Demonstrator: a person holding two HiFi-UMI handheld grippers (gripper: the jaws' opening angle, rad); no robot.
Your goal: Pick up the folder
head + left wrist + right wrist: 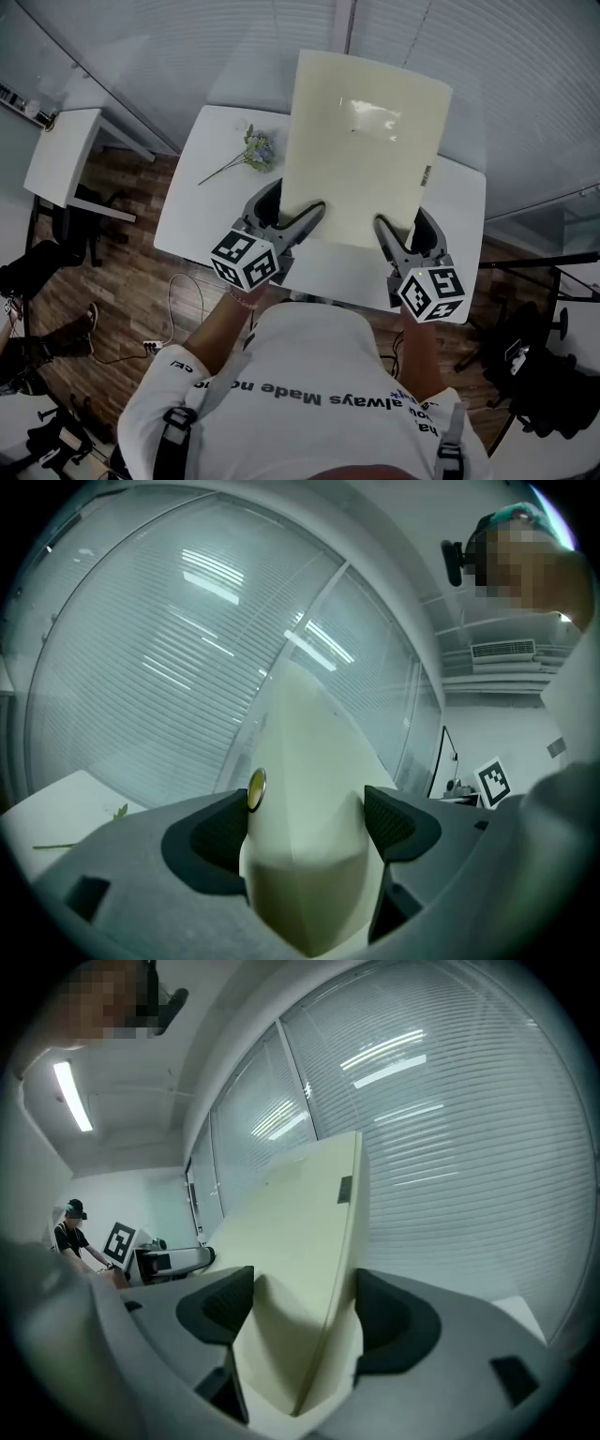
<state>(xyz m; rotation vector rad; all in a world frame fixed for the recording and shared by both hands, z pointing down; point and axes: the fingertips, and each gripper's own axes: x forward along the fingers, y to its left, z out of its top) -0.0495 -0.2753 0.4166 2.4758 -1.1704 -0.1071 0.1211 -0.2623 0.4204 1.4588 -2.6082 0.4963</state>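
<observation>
A pale cream folder [361, 150] is lifted above the white table [197, 187], tilted up toward the window. My left gripper [302, 217] is shut on its near left corner, and my right gripper [386, 228] is shut on its near right corner. In the left gripper view the folder [305, 799] fills the gap between the dark pads [217, 829], with a small brass stud at the left pad. The right gripper view has the folder [300, 1269] bent into a crease between the pads [389, 1312].
A small sprig of flowers [246, 155] lies on the table's left part. A second white table [58, 159] stands at far left over wood floor. Window blinds [187, 47] run behind. A cable [178, 300] trails on the floor. A person stands far off [70, 1227].
</observation>
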